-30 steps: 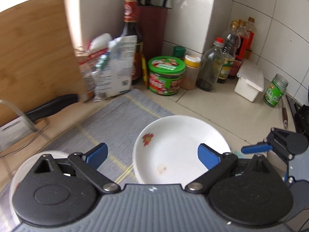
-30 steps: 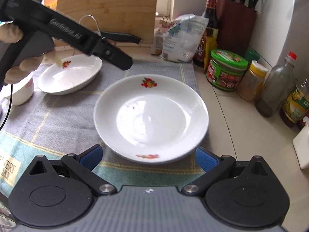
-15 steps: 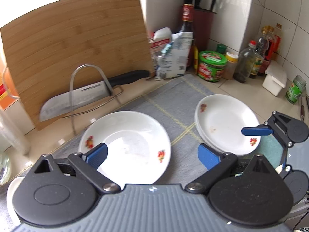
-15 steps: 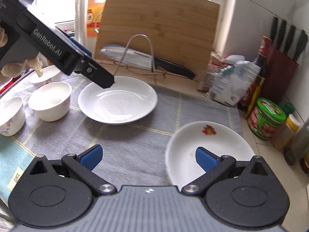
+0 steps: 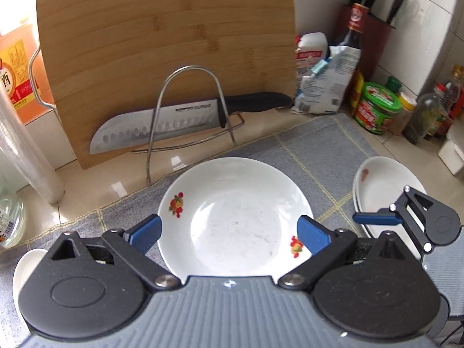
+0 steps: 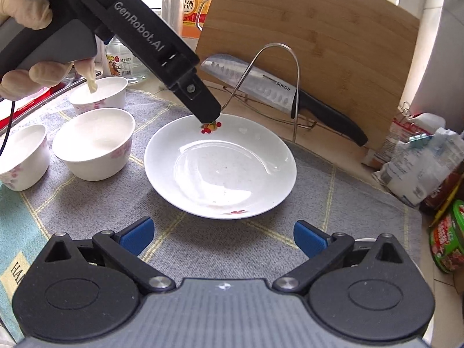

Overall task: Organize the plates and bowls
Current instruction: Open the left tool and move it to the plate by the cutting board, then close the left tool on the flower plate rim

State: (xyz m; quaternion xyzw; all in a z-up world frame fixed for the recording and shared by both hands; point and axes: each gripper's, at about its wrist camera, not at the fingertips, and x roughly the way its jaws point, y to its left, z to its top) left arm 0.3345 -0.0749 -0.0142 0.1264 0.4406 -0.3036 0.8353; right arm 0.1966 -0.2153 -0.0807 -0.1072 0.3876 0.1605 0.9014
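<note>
Right wrist view: both tools gape, left tool [image 6: 207, 117] over the empty plate [image 6: 220, 168] beside empty bowls [image 6: 94, 143].

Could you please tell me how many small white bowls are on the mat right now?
3: two bowls at the mat's left edge, a third behind them, under the gloved hand. Others may be hidden.

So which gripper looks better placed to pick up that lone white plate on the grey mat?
Probably the left gripper. Its open jaws straddle the plate, its tip right at the rim in the right view. The right gripper, also open, sits back over bare mat, short of the plate.
</note>
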